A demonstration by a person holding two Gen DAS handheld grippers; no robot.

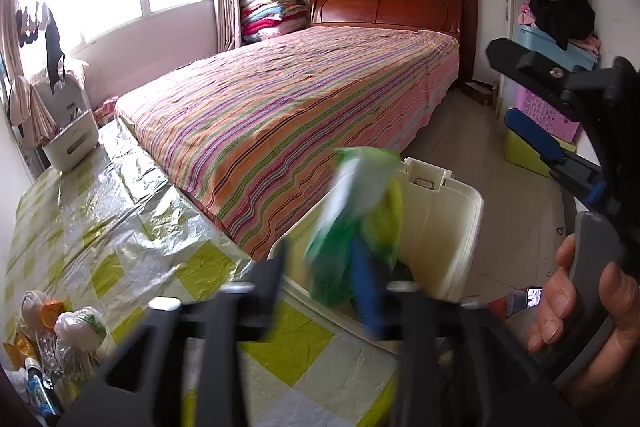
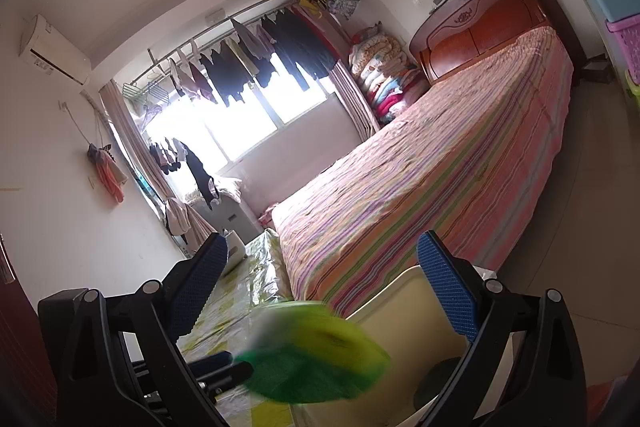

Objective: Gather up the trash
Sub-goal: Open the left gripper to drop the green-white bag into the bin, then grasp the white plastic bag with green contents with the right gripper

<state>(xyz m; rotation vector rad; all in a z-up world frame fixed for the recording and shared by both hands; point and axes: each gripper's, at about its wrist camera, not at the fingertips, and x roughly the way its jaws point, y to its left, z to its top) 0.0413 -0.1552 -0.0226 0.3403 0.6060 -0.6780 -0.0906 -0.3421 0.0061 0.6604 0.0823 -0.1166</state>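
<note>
Above white bin (image 1: 440, 227), blurred green wrapper (image 1: 356, 223), long axis upright

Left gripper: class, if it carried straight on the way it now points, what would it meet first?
Most likely the blurred green and white wrapper just ahead of the left gripper, whose jaws stand open. Behind the wrapper is the open cream trash bin. Motion blur makes depth uncertain.

Bin (image 1: 440, 227) beside table (image 1: 120, 227) edge, at bed (image 1: 300, 107) foot. Wrapper (image 1: 360, 223) above bin mouth. Bagged trash (image 1: 80, 327) on table, near left corner.
</note>
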